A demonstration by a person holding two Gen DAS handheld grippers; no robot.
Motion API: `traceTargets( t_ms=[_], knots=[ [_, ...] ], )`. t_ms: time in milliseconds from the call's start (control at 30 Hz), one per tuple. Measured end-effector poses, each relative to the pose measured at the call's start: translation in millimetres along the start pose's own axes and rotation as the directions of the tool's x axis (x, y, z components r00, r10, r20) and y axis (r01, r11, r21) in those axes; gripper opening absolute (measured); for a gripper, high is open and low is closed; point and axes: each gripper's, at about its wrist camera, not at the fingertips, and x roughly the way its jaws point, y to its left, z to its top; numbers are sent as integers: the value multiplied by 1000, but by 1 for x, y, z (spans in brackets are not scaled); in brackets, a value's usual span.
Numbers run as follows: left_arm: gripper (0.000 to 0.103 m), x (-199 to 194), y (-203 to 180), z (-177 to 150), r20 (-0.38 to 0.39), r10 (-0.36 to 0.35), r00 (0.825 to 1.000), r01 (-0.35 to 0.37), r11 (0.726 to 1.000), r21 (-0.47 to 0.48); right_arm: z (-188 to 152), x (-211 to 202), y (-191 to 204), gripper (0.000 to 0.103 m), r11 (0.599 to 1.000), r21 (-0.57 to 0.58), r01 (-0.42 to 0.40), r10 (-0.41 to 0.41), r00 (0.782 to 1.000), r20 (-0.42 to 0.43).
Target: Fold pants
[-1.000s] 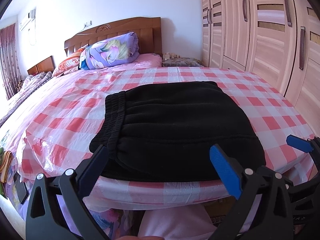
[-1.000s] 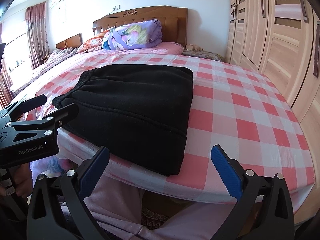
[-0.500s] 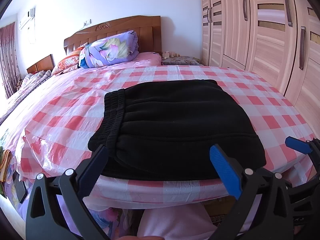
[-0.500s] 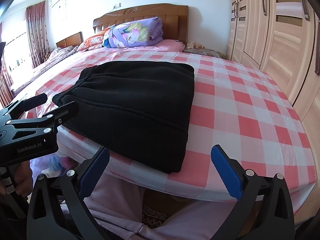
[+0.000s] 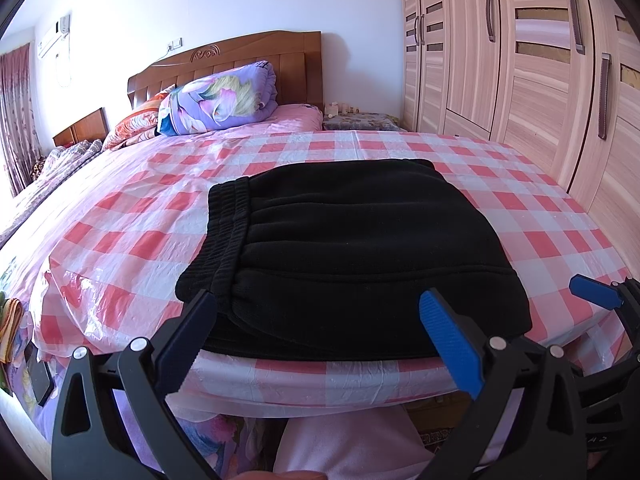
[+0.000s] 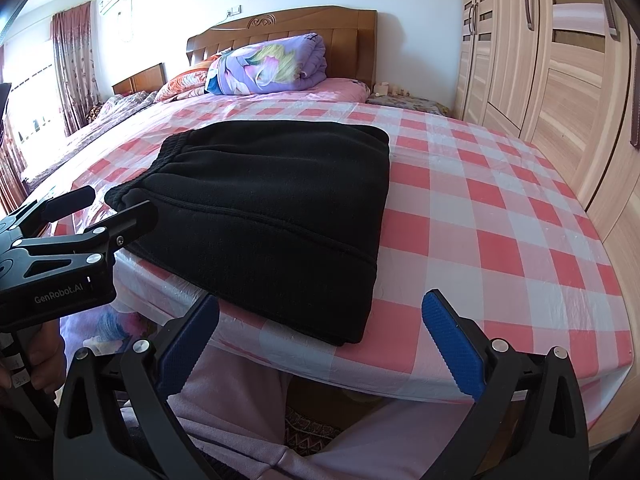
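Black pants [image 5: 352, 248] lie folded into a flat rectangle near the front edge of the bed, elastic waistband on the left side; they also show in the right wrist view [image 6: 276, 204]. My left gripper [image 5: 320, 340] is open and empty, held just off the bed's front edge before the pants. My right gripper [image 6: 320, 340] is open and empty, off the front edge near the pants' right front corner. The left gripper also shows in the right wrist view [image 6: 100, 208] at the left, and a fingertip of the right gripper [image 5: 596, 292] shows at the right of the left wrist view.
The bed carries a pink-and-white checked plastic cover [image 5: 132, 232]. A folded purple floral quilt [image 5: 220, 104] and pillows lie by the wooden headboard [image 5: 240, 52]. A wooden wardrobe [image 5: 540, 80] stands to the right. The person's legs in pale trousers [image 6: 240, 420] are below the grippers.
Both grippers have drawn back and lowered slightly from the folded pants; the pants have not moved. Both stay open.
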Motion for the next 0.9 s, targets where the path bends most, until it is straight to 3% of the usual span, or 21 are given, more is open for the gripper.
traceTargets(
  t_ms=[900],
  knots=[
    [101, 0, 2, -1, 1, -6, 1000, 6, 1000, -12, 0, 0, 0, 98, 1000, 1, 0, 0, 1000, 0]
  ],
)
